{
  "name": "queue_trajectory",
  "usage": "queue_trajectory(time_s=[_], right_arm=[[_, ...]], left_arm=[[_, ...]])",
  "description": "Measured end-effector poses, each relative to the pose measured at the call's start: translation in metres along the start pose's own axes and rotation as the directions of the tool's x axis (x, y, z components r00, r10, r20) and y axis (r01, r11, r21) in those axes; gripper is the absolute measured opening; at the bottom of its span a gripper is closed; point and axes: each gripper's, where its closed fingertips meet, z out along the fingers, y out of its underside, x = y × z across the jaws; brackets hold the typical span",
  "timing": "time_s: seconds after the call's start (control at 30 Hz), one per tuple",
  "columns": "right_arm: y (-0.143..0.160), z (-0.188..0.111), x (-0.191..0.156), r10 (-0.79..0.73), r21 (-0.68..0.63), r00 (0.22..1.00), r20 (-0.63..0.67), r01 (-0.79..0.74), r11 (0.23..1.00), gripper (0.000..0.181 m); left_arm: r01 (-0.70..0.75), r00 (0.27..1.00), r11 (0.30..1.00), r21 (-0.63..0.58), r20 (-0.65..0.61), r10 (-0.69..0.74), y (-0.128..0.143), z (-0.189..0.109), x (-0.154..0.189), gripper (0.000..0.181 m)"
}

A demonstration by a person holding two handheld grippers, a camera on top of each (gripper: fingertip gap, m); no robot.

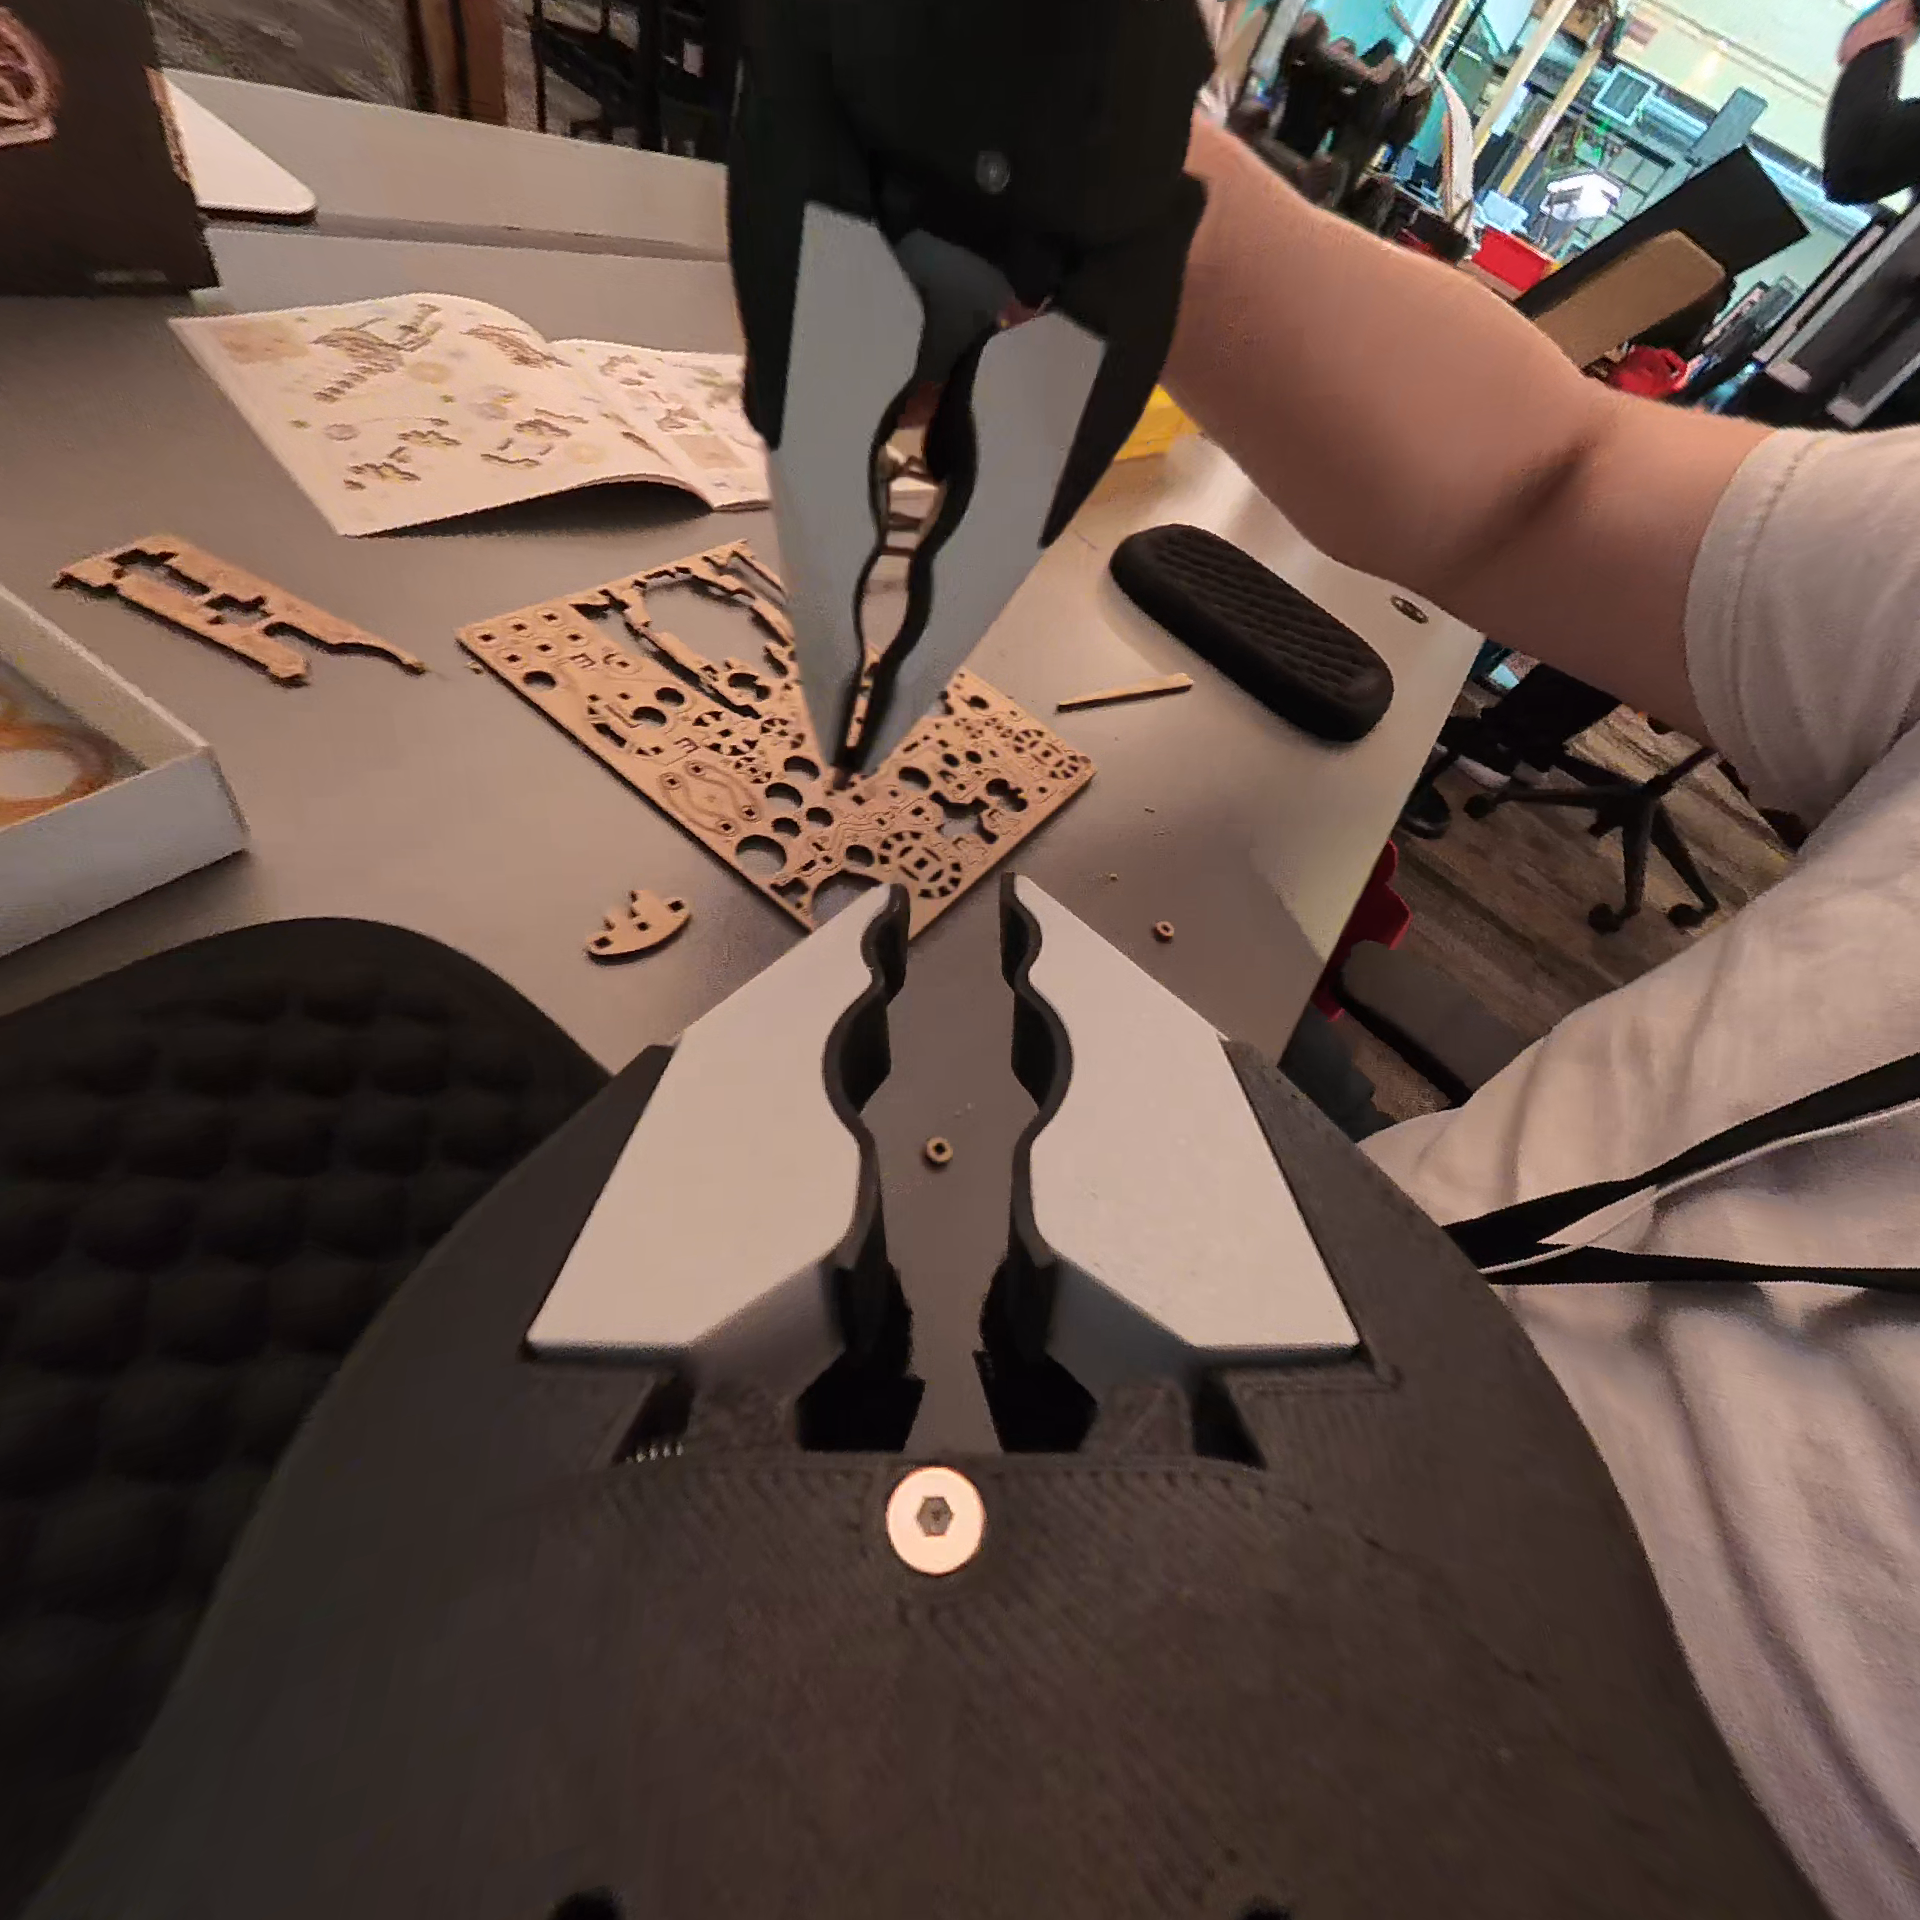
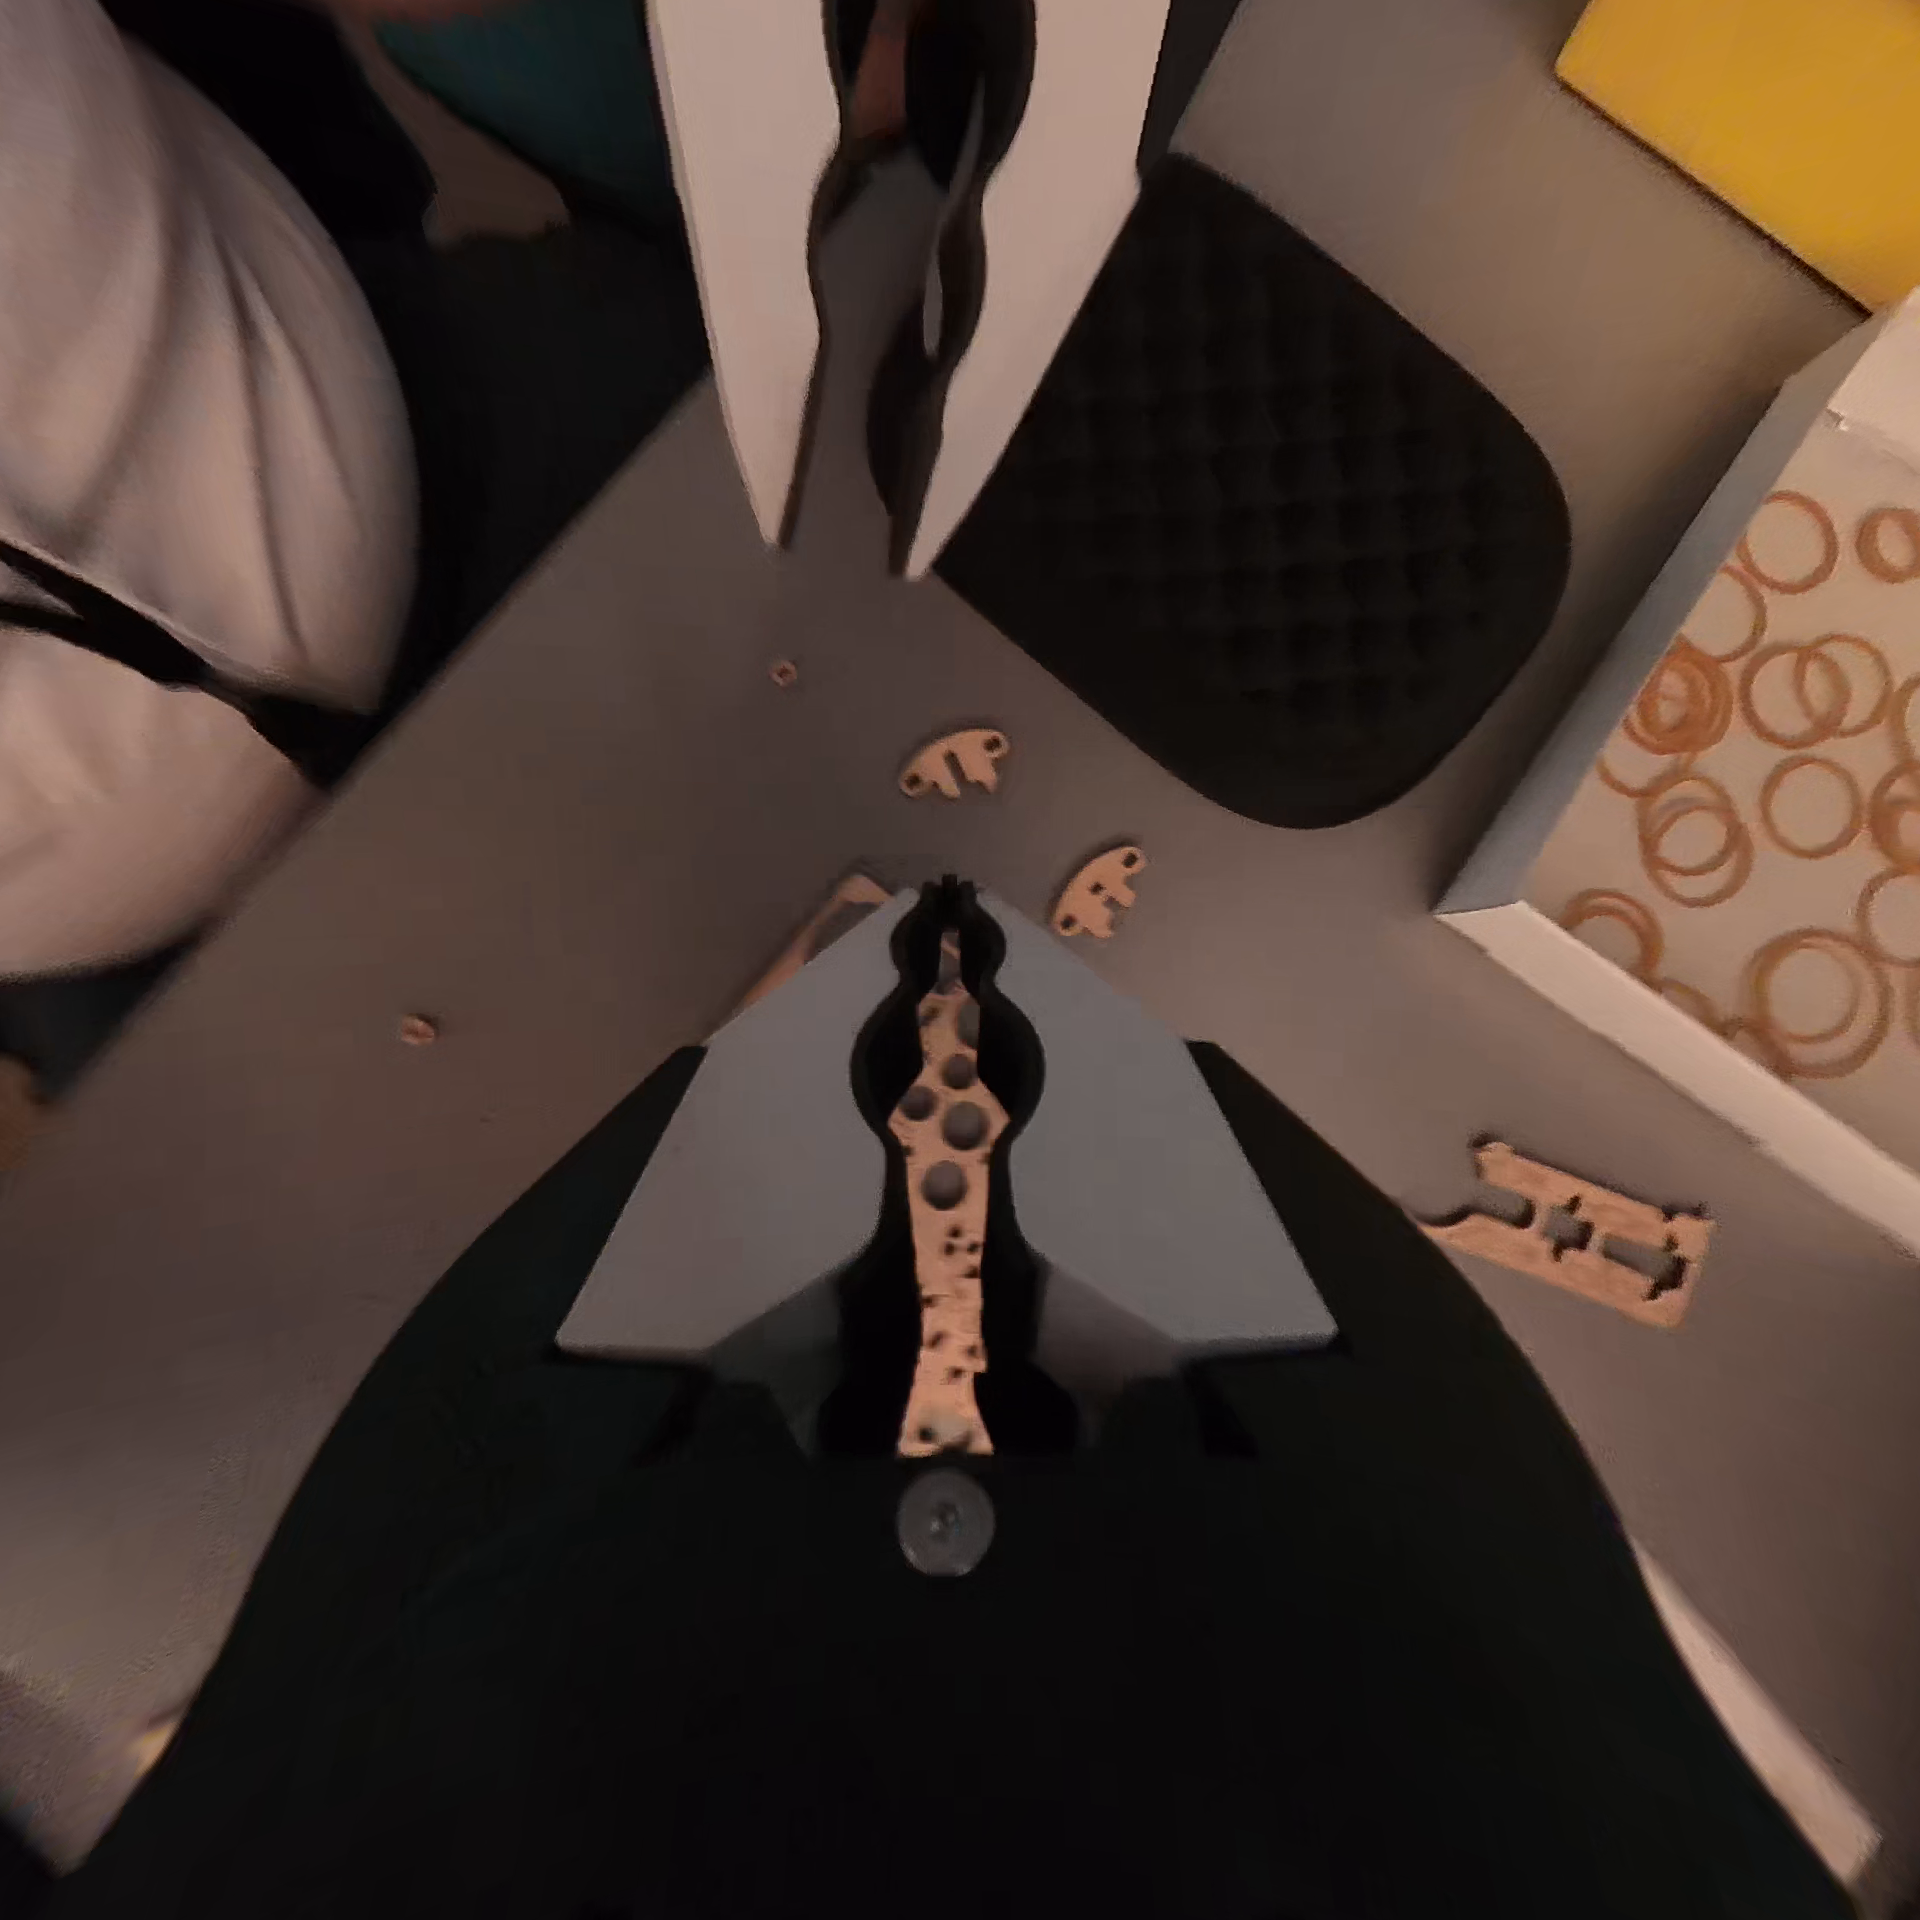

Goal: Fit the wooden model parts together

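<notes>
Left gripper [image 1: 951, 909]: low and near in its own view, fingers plainly apart with nothing between them, grey table [image 1: 416, 790] showing through the gap. In the right wrist view it came in from the far edge [image 2: 842, 556], tips also apart.

Right gripper [image 2: 948, 891]: fingertips drawn together, pointing down at the wooden sheet [image 1: 790, 748]. In the left wrist view its tips [image 1: 850, 764] met right on that sheet (whether they pinched a piece there was too small to tell).

Wooden sheet: flat on the table just beyond the left gripper, full of round holes and cut-outs. In the right wrist view it showed only through the slot between the fingers [image 2: 940, 1226].

Loose parts: a small half-round piece [image 1: 637, 923] lay near and left of the sheet; the right wrist view showed two such pieces [image 2: 953, 762] [image 2: 1099, 888], apart from each other.

Long strip [image 1: 234, 608]: off to the left of the sheet, well apart from it, flat on the table.

Tiny rings: one [image 1: 1164, 928] just right of the sheet's near corner, one [image 1: 939, 1149] seen between the left gripper's fingers.

Thin stick [image 1: 1124, 691]: right of the sheet, beside a black ribbed pad [image 1: 1252, 632].

Booklet [image 1: 468, 405]: open, on the far side of the sheet.

White box [image 2: 1745, 810]: at the table's edge, scattered with rubber bands.

Black cushion [image 1: 229, 1122]: near left, dimpled.

Person: bare forearm [image 1: 1434, 436] reaching across from the right, white shirt (a black strap over it).
</notes>
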Motion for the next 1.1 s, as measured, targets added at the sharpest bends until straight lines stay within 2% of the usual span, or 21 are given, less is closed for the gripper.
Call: queue_trajectory(time_s=[0.13, 0.27, 0.43, 0.6, 0.87, 0.97, 1.03, 1.1], right_arm=[[0.011, 0.019, 0.021, -0.164, -0.093, 0.985, 0.057, 0.169, 0.981, 0.001], [0.016, 0.029, 0.031, -0.221, -0.152, 0.962, 0.160, 0.245, 0.958, 0.001], [0.024, 0.039, 0.042, -0.243, -0.235, 0.944, 0.225, 0.295, 0.926, 0.001], [0.033, 0.046, 0.049, -0.188, -0.254, 0.955, 0.231, 0.246, 0.935, 0.001], [0.040, 0.045, 0.029, -0.131, -0.295, 0.964, 0.233, 0.198, 0.935, 0.001], [0.040, 0.043, 0.029, -0.142, -0.311, 0.971, 0.195, 0.198, 0.929, 0.001], [0.038, 0.037, 0.042, -0.152, -0.301, 0.981, 0.120, 0.182, 0.936, 0.000], [0.036, 0.036, 0.048, -0.106, -0.271, 0.990, 0.095, 0.129, 0.954, 0.000]], left_arm=[[0.006, 1.000, 1.000, -0.008, 0.011, -0.006, 0.003, -0.006, -0.010, 0.016], [0.033, 0.999, 0.999, -0.029, -0.011, -0.033, 0.011, -0.002, -0.019, 0.016], [0.047, 0.998, 0.998, -0.045, -0.031, -0.049, 0.011, 0.004, -0.029, 0.015], [0.032, 0.999, 0.998, -0.062, -0.033, -0.034, 0.012, 0.006, -0.031, 0.014], [0.041, 0.999, 0.999, -0.021, -0.030, -0.041, 0.009, -0.004, -0.030, 0.013], [0.048, 0.998, 0.999, -0.008, -0.032, -0.048, 0.008, -0.007, -0.029, 0.013], [0.049, 0.998, 0.999, 0.003, -0.036, -0.049, 0.007, -0.008, -0.027, 0.012], [0.049, 0.998, 0.999, 0.006, -0.035, -0.049, 0.007, -0.008, -0.026, 0.012]])
